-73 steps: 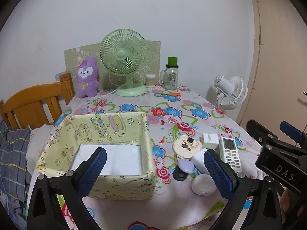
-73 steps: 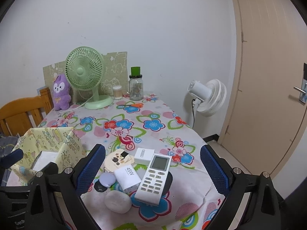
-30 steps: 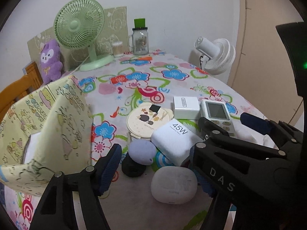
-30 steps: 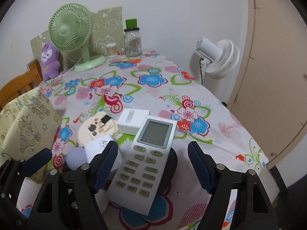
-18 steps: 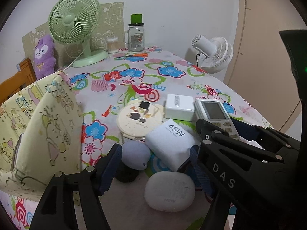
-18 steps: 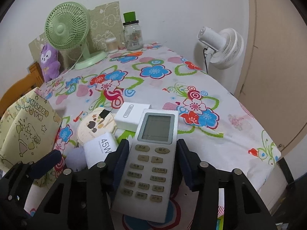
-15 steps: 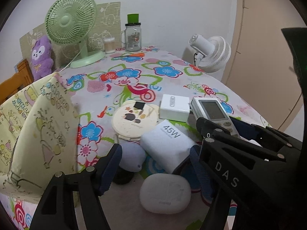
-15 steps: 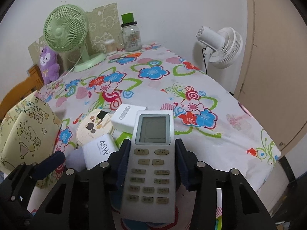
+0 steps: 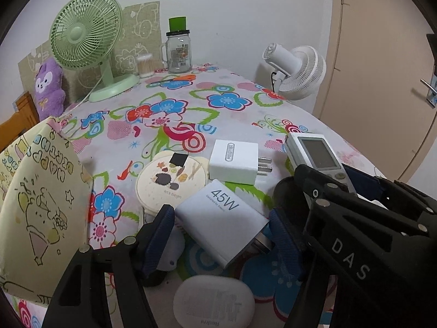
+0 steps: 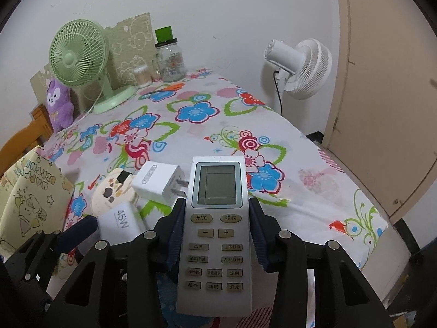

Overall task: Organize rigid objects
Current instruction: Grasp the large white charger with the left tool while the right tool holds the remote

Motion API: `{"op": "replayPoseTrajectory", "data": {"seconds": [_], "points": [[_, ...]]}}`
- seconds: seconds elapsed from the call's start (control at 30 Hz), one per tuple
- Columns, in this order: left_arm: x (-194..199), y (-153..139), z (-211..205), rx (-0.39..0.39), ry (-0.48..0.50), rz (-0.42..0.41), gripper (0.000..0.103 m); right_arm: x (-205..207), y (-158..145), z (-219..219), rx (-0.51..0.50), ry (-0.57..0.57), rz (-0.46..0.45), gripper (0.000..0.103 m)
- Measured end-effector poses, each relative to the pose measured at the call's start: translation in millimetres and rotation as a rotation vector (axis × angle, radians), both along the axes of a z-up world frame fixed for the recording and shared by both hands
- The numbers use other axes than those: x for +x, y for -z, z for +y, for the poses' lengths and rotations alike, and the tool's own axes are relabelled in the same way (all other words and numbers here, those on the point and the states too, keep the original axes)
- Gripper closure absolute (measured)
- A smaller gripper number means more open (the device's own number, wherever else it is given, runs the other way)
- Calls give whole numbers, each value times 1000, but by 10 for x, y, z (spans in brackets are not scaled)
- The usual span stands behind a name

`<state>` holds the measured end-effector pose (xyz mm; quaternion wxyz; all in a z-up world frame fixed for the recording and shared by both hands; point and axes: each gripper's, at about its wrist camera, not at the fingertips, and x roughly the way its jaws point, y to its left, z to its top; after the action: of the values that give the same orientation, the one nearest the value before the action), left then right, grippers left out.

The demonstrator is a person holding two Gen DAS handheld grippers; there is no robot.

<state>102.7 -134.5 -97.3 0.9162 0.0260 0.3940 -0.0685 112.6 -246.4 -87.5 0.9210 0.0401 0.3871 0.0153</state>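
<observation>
A white remote control [image 10: 215, 246] with a grey screen is clamped between the pads of my right gripper [image 10: 215, 218], which is shut on its sides; the remote [image 9: 314, 153] also shows at the right of the left wrist view. My left gripper [image 9: 222, 232] straddles a white 45W charger [image 9: 221, 218] lying on the floral tablecloth. Its jaws are closing, with the pads close to the charger's corners. A small white plug adapter [image 9: 235, 161], a round cream tin [image 9: 169, 180] and a white oval case [image 9: 213, 300] lie around it. A yellow fabric box [image 9: 41, 191] stands at the left.
At the table's far end stand a green desk fan [image 9: 84, 30], a glass jar with a green lid [image 9: 179, 52] and a purple plush [image 9: 49, 87]. A white floor fan [image 9: 297, 71] and a beige door [image 9: 382, 54] are beyond the table's right edge.
My right gripper has shut on the remote and straightened it between the pads. My left gripper has moved forward over the oval case and now straddles the 45W charger.
</observation>
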Motion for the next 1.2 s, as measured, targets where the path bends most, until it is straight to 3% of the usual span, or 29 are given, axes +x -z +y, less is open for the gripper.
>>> {"op": "replayPoseTrajectory", "data": {"seconds": [0.27, 0.33, 0.4, 0.73, 0.87, 1.2], "points": [[42, 3, 15, -22, -10, -1, 31, 53, 33, 5, 10, -8, 8, 56], [34, -16, 24, -32, -5, -2, 40, 63, 38, 7, 11, -7, 7, 56], [29, -20, 15, -16, -7, -9, 42, 62, 39, 12, 16, -6, 8, 56], [-12, 12, 74, -17, -6, 4, 44, 27, 29, 34, 20, -15, 14, 56], [12, 37, 102, -23, -27, 24, 39, 32, 36, 37, 19, -15, 13, 56], [142, 82, 60, -28, -60, 35, 45, 68, 33, 36, 11, -20, 12, 56]]}}
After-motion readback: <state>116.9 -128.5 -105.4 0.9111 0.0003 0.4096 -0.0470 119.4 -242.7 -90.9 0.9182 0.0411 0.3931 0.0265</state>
